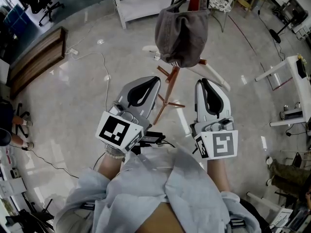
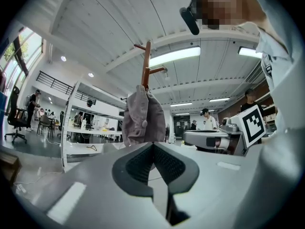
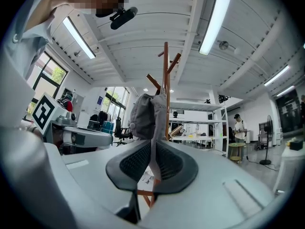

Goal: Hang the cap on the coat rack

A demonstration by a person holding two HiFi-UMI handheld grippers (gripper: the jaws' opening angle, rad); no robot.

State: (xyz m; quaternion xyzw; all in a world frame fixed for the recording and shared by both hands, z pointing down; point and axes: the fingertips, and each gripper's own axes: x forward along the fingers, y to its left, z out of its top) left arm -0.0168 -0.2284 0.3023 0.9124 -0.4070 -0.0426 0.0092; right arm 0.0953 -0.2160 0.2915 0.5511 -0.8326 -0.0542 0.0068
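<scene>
A grey cap (image 1: 181, 30) hangs on an upper peg of the wooden coat rack (image 1: 167, 89), free of both grippers. The head view has the left gripper (image 1: 156, 79) and the right gripper (image 1: 200, 81) side by side, close to the person's body and short of the rack, both pointing at it. In the left gripper view the cap (image 2: 143, 116) hangs on the rack (image 2: 147, 61) beyond the left gripper (image 2: 152, 146), whose tips meet with nothing in them. In the right gripper view the right gripper (image 3: 153, 142) shows a thin gap between its pads, empty, with the cap (image 3: 145, 116) and rack (image 3: 166, 70) behind.
A white shelf unit (image 1: 146, 4) stands behind the rack. Cables (image 1: 104, 67) trail over the shiny floor at left, near a wooden bench (image 1: 36, 57). A white table frame (image 1: 291, 76) is at right. People stand far off (image 2: 207, 120).
</scene>
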